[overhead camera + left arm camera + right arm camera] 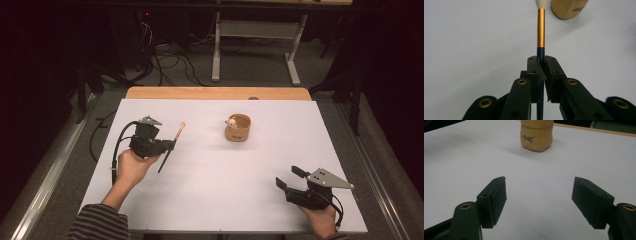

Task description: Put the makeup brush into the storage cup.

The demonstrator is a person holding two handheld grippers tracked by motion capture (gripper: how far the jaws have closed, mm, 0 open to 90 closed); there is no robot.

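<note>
**Brush pinched, holder ahead**

The left hand-held gripper [169, 145] pinches a brush [541, 27] by its dark handle, left of centre. The tan cup [238, 128] stands upper centre. Keep the brush upright over the cup before lowering. The right hand-held gripper [289, 178] rests spread, lower right on the counter [215, 185].

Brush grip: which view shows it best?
The left gripper view: the fingers close on the brush at its dark handle. The high view shows the brush small. The right gripper view faces the cup.
</note>
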